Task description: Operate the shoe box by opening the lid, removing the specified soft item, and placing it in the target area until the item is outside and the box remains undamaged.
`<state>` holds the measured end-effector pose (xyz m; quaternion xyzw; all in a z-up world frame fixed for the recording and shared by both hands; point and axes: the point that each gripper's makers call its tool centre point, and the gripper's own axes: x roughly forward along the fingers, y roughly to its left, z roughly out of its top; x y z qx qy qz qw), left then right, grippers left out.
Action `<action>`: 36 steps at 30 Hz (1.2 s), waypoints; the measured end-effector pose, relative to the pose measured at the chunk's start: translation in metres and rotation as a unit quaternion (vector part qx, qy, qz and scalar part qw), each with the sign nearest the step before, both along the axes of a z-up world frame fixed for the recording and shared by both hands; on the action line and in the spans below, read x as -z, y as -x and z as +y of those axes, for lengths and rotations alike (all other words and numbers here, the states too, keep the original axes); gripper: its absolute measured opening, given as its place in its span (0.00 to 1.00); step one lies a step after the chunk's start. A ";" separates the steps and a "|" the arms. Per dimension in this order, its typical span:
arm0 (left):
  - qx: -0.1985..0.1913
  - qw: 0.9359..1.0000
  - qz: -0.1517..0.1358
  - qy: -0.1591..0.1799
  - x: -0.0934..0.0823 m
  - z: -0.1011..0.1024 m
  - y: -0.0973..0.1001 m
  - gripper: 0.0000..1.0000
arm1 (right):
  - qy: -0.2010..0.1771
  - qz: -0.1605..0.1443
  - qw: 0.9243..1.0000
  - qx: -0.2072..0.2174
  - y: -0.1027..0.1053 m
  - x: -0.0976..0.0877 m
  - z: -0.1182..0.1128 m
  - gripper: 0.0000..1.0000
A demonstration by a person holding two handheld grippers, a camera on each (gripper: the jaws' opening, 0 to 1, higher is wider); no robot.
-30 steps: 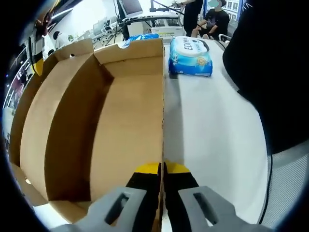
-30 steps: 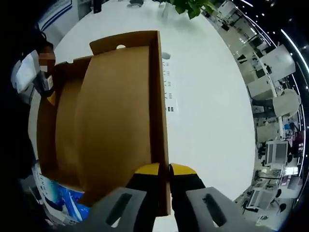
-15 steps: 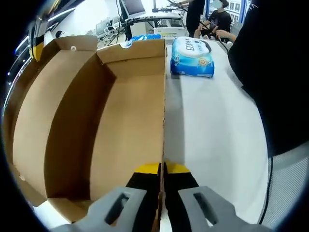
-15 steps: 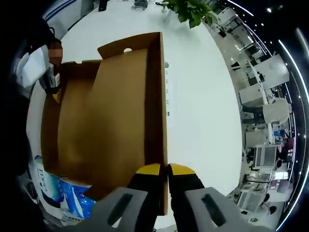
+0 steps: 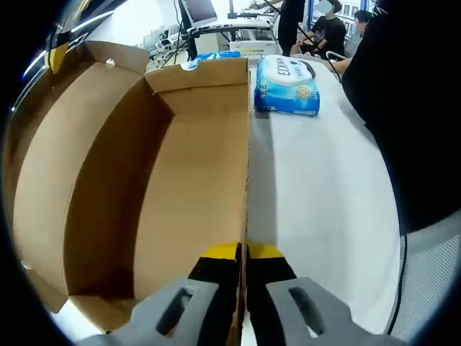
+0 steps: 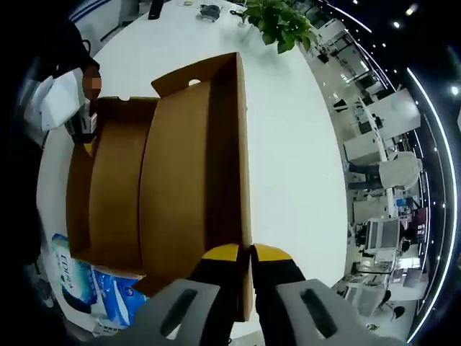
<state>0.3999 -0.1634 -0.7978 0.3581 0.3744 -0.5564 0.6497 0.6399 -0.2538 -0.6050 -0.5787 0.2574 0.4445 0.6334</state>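
Grippers (image 5: 242,251) (image 6: 245,252) pinching box (image 5: 194,194) walls, wipes pack (image 5: 288,85) outside.

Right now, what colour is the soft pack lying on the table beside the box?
Blue and white, with dark lettering; the pack shows best in the left gripper view.

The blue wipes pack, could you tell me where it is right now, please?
In the left gripper view the wipes pack lies on the white table, outside the open shoe box, just right of its far corner.
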 end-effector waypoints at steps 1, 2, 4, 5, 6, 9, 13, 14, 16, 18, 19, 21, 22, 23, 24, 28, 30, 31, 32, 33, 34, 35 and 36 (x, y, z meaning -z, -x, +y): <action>0.000 1.000 0.000 -0.001 0.000 0.000 0.000 0.00 | 0.001 -0.003 1.000 -0.004 0.002 -0.001 0.000 0.02; 0.001 1.000 -0.002 -0.003 0.001 0.000 0.000 0.00 | 0.001 -0.005 1.000 -0.006 0.005 -0.003 0.000 0.02; 0.000 1.000 -0.002 -0.005 0.002 0.000 0.000 0.00 | -0.004 -0.006 1.000 -0.004 0.009 -0.006 0.000 0.02; -0.001 1.000 -0.002 -0.006 0.002 0.000 -0.001 0.00 | -0.006 -0.008 1.000 -0.003 0.011 -0.007 0.000 0.02; -0.003 1.000 -0.001 -0.007 0.003 0.000 -0.001 0.00 | -0.008 -0.012 1.000 -0.007 0.014 -0.009 -0.001 0.02; -0.003 1.000 0.000 -0.005 0.003 0.001 0.000 0.00 | -0.011 -0.018 1.000 -0.012 0.018 -0.011 -0.001 0.03; -0.003 1.000 -0.001 -0.006 0.004 0.001 0.000 0.00 | -0.019 -0.029 0.999 -0.014 0.022 -0.013 0.000 0.03; -0.003 1.000 -0.001 -0.006 0.005 0.001 0.000 0.00 | -0.019 -0.035 0.999 -0.015 0.023 -0.014 0.000 0.03; -0.003 1.000 -0.001 -0.007 0.005 0.001 0.000 0.00 | -0.011 -0.052 0.998 -0.031 0.026 -0.016 0.001 0.03; -0.006 1.000 0.001 -0.007 0.005 0.001 0.000 0.00 | -0.013 -0.061 0.997 -0.036 0.029 -0.017 0.000 0.03; -0.008 1.000 0.002 -0.007 0.005 0.001 0.000 0.00 | -0.017 -0.062 0.997 -0.033 0.027 -0.017 -0.001 0.03; -0.010 1.000 0.004 -0.007 0.005 0.001 0.000 0.00 | -0.022 -0.066 0.997 -0.030 0.024 -0.018 -0.001 0.03; -0.008 1.000 0.003 -0.009 0.006 0.001 0.000 0.00 | -0.025 -0.066 0.997 -0.029 0.026 -0.019 0.000 0.03; -0.005 1.000 0.001 -0.012 0.008 0.000 0.001 0.00 | -0.026 -0.070 0.997 -0.029 0.029 -0.021 0.000 0.03; -0.008 1.000 0.001 -0.014 0.009 0.000 0.001 0.00 | -0.027 -0.074 0.996 -0.030 0.032 -0.023 0.001 0.03; -0.008 1.000 0.000 -0.017 0.011 0.001 0.000 0.00 | -0.029 -0.087 0.995 -0.033 0.040 -0.027 0.001 0.03; -0.008 1.000 0.001 -0.014 0.011 0.001 0.000 0.00 | -0.030 -0.091 0.995 -0.033 0.043 -0.027 0.001 0.03; -0.009 1.000 0.001 -0.013 0.011 0.001 0.000 0.00 | -0.030 -0.093 0.995 -0.033 0.042 -0.027 0.000 0.03; -0.009 1.000 0.002 -0.012 0.011 0.001 0.000 0.00 | -0.028 -0.098 0.994 -0.034 0.042 -0.026 0.000 0.03; -0.008 1.000 0.002 -0.012 0.010 0.001 0.000 0.00 | -0.030 -0.100 0.994 -0.031 0.041 -0.025 0.000 0.03; -0.008 1.000 0.002 -0.013 0.010 0.001 0.001 0.00 | -0.032 -0.105 0.994 -0.025 0.041 -0.025 -0.001 0.03; -0.008 1.000 0.002 -0.014 0.010 0.001 0.001 0.00 | -0.022 -0.117 0.992 -0.034 0.041 -0.026 -0.001 0.03; -0.008 1.000 0.002 -0.015 0.010 0.001 0.001 0.00 | -0.023 -0.119 0.992 -0.032 0.042 -0.026 -0.001 0.03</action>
